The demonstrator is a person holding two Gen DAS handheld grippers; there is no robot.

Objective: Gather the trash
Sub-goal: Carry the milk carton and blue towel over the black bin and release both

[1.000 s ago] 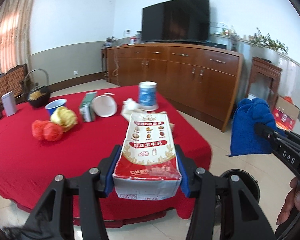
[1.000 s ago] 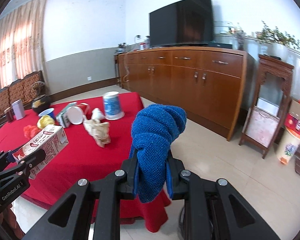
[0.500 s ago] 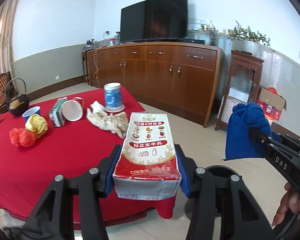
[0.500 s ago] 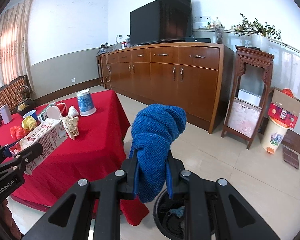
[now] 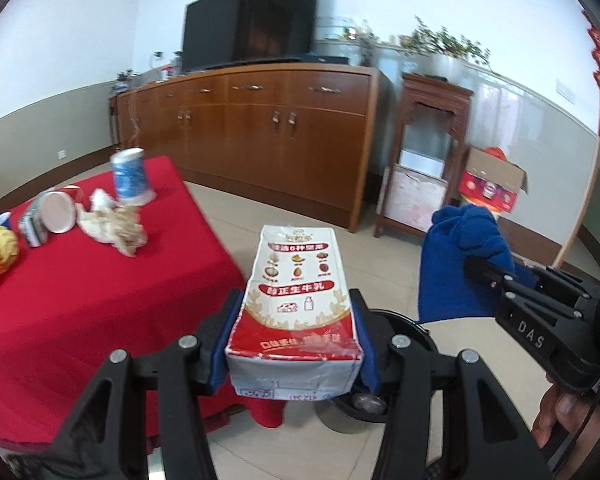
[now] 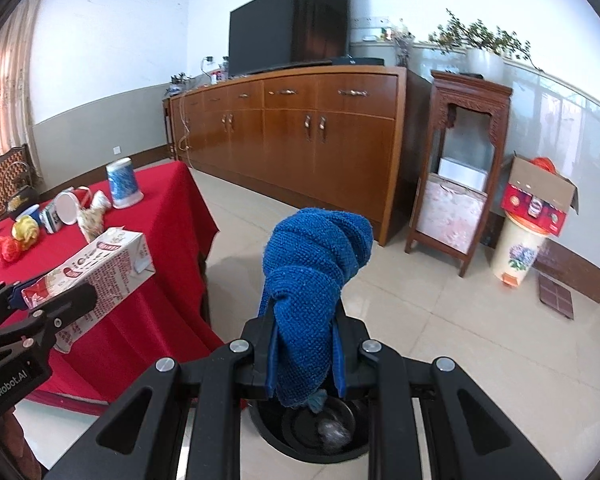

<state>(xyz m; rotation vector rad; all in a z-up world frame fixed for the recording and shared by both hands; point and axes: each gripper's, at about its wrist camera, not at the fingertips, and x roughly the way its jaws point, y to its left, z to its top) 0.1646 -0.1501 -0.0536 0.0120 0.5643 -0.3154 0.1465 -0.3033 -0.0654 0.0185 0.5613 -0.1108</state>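
We are gripping the milk carton [image 5: 296, 308] in the left tongs [image 5: 294, 344], off the desk's [image 5: 100, 304] corner above the black bin [image 6: 312, 432]. Its long axis is pointing forward; released tilted, it could clip the rim. The right tongs [image 6: 304, 356] are clamping a blue cloth [image 6: 312, 280].

The milk carton [image 5: 296, 304] is white on top with small food pictures and a red lower band with gold wheat sprigs and white lettering; the cloth [image 6: 316, 276] is deep blue knit. The counter [image 5: 80, 304] wears plain bright red, the cup [image 5: 130, 176] is white with blue mottling, the bin [image 6: 308, 428] black, both tools black with blue pads.
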